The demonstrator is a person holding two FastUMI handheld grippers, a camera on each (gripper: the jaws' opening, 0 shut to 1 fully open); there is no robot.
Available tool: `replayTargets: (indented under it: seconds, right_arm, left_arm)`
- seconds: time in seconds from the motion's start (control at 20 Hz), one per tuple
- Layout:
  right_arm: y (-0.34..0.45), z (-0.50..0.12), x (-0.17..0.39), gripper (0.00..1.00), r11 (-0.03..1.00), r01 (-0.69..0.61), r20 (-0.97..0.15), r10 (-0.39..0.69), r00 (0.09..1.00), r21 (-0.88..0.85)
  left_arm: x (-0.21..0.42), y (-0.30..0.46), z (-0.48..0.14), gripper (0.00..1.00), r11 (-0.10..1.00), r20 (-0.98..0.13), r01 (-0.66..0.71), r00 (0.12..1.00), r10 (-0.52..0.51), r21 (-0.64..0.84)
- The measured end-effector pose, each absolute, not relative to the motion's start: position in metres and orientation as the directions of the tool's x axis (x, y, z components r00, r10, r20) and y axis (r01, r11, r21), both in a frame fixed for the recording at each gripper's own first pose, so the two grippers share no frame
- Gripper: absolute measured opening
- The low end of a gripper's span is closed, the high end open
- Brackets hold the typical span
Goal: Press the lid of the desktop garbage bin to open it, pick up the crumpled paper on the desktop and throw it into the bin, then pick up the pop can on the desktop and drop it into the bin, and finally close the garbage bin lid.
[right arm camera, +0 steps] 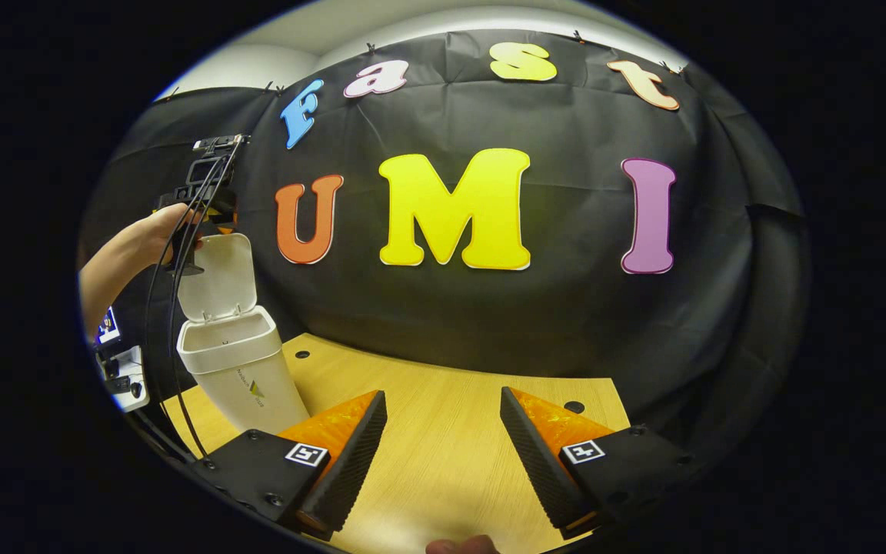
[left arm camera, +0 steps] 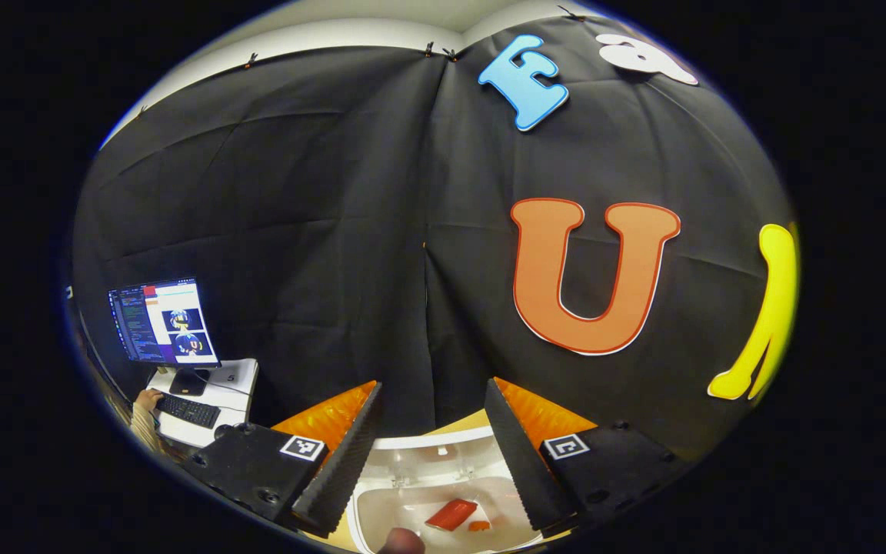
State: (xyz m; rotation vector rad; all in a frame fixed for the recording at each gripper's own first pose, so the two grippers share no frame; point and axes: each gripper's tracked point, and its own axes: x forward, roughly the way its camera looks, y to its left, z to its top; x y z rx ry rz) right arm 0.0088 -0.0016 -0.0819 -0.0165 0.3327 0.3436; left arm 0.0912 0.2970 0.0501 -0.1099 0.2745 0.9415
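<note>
The white bin (right arm camera: 239,369) stands at the table's left end with its lid (right arm camera: 216,277) tipped up and open. My left gripper (left arm camera: 434,385) hovers right above the bin's mouth, open, with nothing between its fingers. Down inside the bin (left arm camera: 428,442) lies a red pop can (left arm camera: 451,514). In the right gripper view a hand holds the left gripper (right arm camera: 212,215) just above the raised lid. My right gripper (right arm camera: 443,394) is open over bare tabletop, well to the right of the bin and holding nothing.
The wooden table (right arm camera: 443,469) has small round holes along its far edge. Beyond its left end stands a white side desk with a monitor (left arm camera: 164,322) and a keyboard (left arm camera: 188,410), and a person's hand (left arm camera: 147,398) rests there. Black cables (right arm camera: 174,308) hang beside the bin.
</note>
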Motion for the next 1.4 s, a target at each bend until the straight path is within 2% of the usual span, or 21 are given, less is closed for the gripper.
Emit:
replayTargets:
  seconds: [0.5, 0.95, 1.1, 1.25, 1.4]
  right_arm:
    - [-0.035, -0.091, -0.007, 0.94, 0.929, -0.369, -0.333, 0.359, 0.872, 0.033]
    - [-0.039, -0.099, -0.012, 0.94, 0.933, -0.359, -0.356, 0.343, 0.870, 0.022]
    - [-0.033, -0.101, -0.012, 0.94, 0.935, -0.353, -0.360, 0.342, 0.868, 0.037]
    - [-0.027, -0.105, -0.012, 0.94, 0.933, -0.359, -0.369, 0.345, 0.863, 0.032]
    - [-0.028, -0.109, -0.010, 0.94, 0.937, -0.345, -0.377, 0.336, 0.863, 0.044]
  left_arm:
    - [0.052, 0.210, -0.013, 0.88, 0.606, -0.315, -0.796, 0.576, 0.755, -0.004]
    - [0.035, 0.195, -0.069, 0.86, 0.596, -0.341, -0.801, 0.574, 0.744, -0.049]
    - [0.033, 0.192, -0.082, 0.86, 0.613, -0.332, -0.789, 0.586, 0.739, -0.029]
    - [0.028, 0.187, -0.106, 0.86, 0.626, -0.376, -0.780, 0.582, 0.721, -0.006]
    - [0.028, 0.187, -0.109, 0.86, 0.646, -0.350, -0.762, 0.597, 0.722, 0.034]
